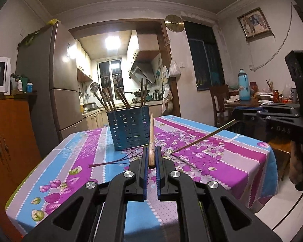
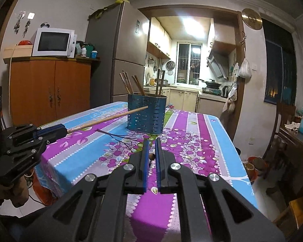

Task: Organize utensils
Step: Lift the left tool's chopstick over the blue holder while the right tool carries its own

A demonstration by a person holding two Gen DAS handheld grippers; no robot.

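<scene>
A blue perforated utensil holder (image 1: 129, 128) stands on the floral tablecloth with several chopsticks upright in it; it also shows in the right wrist view (image 2: 147, 114). My left gripper (image 1: 151, 151) is shut on a wooden chopstick (image 1: 151, 137) that points forward toward the holder; from the right wrist view that gripper (image 2: 62, 132) holds the chopstick (image 2: 107, 119) with its tip at the holder's side. My right gripper (image 2: 150, 143) is shut on another chopstick, of which only the butt end (image 2: 151, 156) shows there. In the left wrist view this gripper (image 1: 237, 121) holds the thin chopstick (image 1: 204, 138) slanting down to the cloth.
The table (image 2: 222, 147) carries a purple and blue cloth. An orange cabinet (image 2: 50, 88) with a microwave (image 2: 53, 42) and a fridge (image 2: 115, 60) stand to the left. A second cluttered table (image 1: 272, 98) and a chair (image 1: 220, 102) stand to the right.
</scene>
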